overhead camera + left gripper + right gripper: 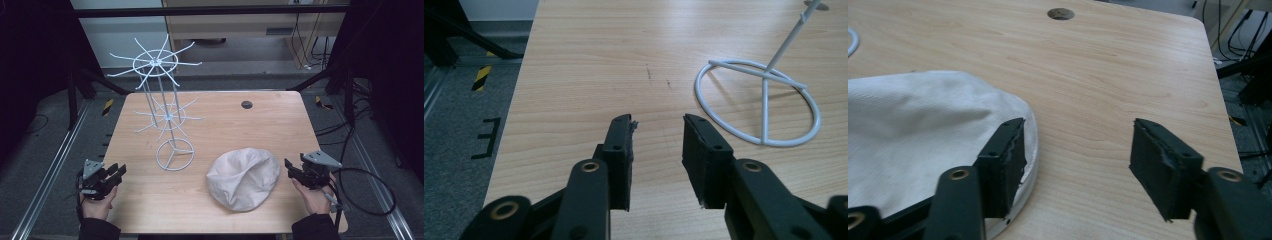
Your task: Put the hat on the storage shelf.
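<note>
Seen from the high view: left tongs low at about 8 o'clock on the desk, over its near left corner, gripped by a hand coming in from the bottom edge. Released, jaws parted with bare wood between them, clasping nothing. In the left gripper view, the same tongs aimed across the wood, the ring base of the white wire rack off at 2 o'clock, apart from the jaws.

Right tongs at about 4 o'clock on the desk, near its right edge, held by the other hand, a black cable looping off to the right. Also released, jaws wide. In the right gripper view, these tongs with one jaw lying over the rim of the white cloth cap, whether touching it or just above, cannot tell; the other jaw over bare wood, nothing pinched between them.

White cloth cap lying crumpled on the desk at about 5 o'clock, just beside the right tongs, well apart from the left.

White wire rack upright left of centre, at about 10 o'clock from the cap, two tiers of spoked arms on a slim post, round base flat on the wood.

Small dark round hole near the far edge, at about 1 o'clock.
</note>
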`<state>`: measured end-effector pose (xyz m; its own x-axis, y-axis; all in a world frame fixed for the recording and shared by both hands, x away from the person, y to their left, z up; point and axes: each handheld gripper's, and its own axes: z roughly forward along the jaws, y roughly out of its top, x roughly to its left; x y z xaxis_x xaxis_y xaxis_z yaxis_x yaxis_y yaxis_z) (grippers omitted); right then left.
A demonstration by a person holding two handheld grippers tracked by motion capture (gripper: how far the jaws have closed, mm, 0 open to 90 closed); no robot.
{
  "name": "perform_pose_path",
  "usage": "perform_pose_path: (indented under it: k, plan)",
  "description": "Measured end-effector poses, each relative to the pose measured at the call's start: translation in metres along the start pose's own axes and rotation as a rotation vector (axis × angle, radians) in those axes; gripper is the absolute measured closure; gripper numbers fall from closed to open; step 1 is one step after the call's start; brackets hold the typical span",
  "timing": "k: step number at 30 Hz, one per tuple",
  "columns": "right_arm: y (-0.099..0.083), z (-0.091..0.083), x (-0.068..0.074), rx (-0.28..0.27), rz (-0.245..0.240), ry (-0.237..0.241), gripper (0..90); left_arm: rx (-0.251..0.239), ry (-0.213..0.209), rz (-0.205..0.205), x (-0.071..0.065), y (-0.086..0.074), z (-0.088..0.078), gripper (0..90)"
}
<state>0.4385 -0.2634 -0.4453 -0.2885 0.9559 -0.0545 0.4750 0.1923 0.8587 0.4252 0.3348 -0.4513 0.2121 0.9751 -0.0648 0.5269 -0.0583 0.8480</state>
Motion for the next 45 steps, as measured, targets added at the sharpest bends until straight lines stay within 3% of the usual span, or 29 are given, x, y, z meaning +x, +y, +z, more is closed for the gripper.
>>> perform_pose_path:
  k: [4, 5, 7, 9, 12, 13, 17, 30, 38, 45]
  plan:
    - [0.005, -0.009, 0.002, 0.019, -0.018, 0.039, 53.1, 0.01, -0.002, 0.008, -0.002, 0.0, -0.001, 69.9]
    - [0.007, -0.016, 0.004, 0.033, -0.025, 0.074, 60.7, 0.015, 0.0, 0.01, -0.003, 0.0, -0.002, 71.0]
    - [0.008, -0.018, 0.005, 0.039, -0.026, 0.09, 63.5, 0.019, -0.002, 0.011, -0.003, 0.001, -0.002, 72.7]
    - [0.01, -0.024, 0.008, 0.057, -0.039, 0.144, 72.2, 0.029, 0.0, 0.015, -0.004, 0.001, -0.002, 75.3]
    - [0.012, -0.026, 0.011, 0.069, -0.043, 0.176, 76.5, 0.04, 0.002, 0.021, -0.005, 0.001, -0.002, 77.3]
    - [0.014, -0.027, 0.016, 0.078, -0.061, 0.209, 81.9, 0.045, 0.0, 0.023, -0.006, 0.001, -0.002, 77.8]
    - [0.018, -0.029, 0.029, 0.101, -0.111, 0.284, 89.5, 0.041, 0.007, 0.027, -0.006, 0.001, -0.003, 77.8]
    - [0.023, -0.033, 0.075, 0.143, -0.215, 0.485, 90.0, 0.053, 0.016, 0.035, -0.007, 0.002, -0.004, 82.3]
    - [0.018, -0.024, 0.095, 0.168, -0.238, 0.559, 90.0, 0.063, 0.018, 0.039, -0.007, 0.002, -0.003, 86.2]
    - [0.01, -0.012, 0.116, 0.186, -0.268, 0.586, 90.0, 0.065, 0.019, 0.044, -0.008, 0.002, -0.003, 86.3]
